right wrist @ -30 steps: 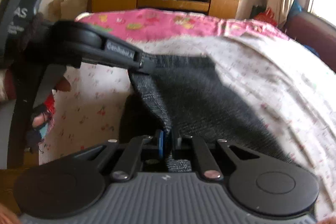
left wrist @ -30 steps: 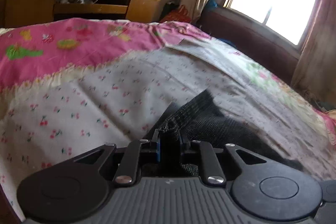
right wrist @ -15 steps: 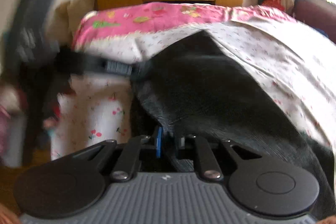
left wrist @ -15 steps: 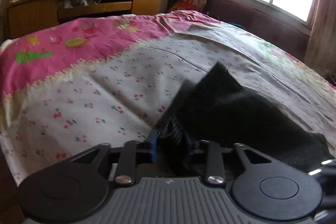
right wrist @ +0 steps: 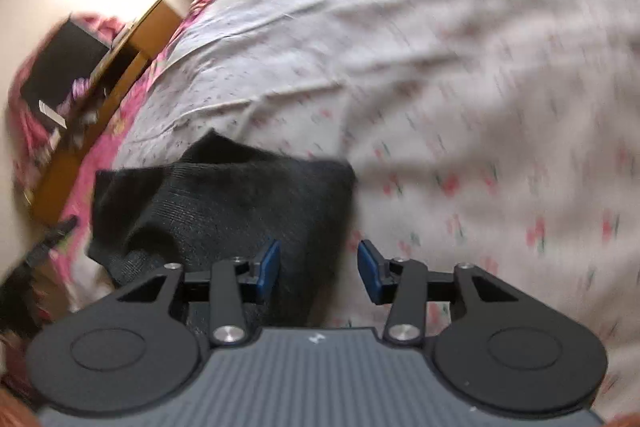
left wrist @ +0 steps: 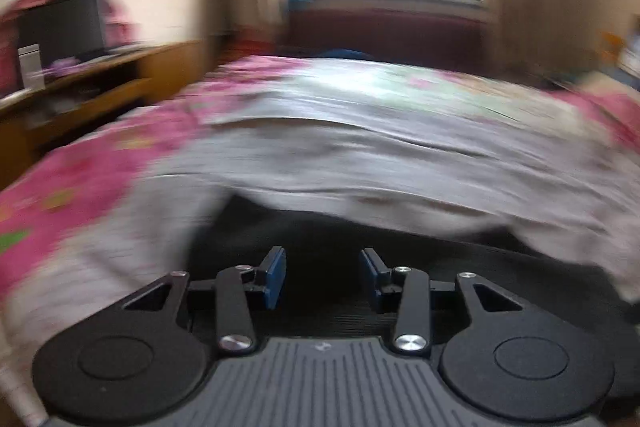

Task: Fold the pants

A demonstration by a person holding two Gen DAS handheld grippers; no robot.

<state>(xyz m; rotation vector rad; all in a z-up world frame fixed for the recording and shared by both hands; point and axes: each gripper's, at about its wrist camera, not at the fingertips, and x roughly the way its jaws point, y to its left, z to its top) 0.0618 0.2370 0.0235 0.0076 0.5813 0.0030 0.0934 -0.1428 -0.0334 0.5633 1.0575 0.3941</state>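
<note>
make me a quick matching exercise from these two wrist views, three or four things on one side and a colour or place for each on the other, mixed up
Things:
1. pants
2. bed sheet
3. gripper pads
4. desk

Colour or place:
A. wooden, beside the bed against the wall
B. blue
C. white with small red flowers, pink at the border
D. dark, lying folded on the bed

Pairs: 1-D, 2-C, 3-B, 4-A

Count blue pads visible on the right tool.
2. One pad is over the dark pants; the other pad is over the floral bedsheet. Nothing pinched between them.
</note>
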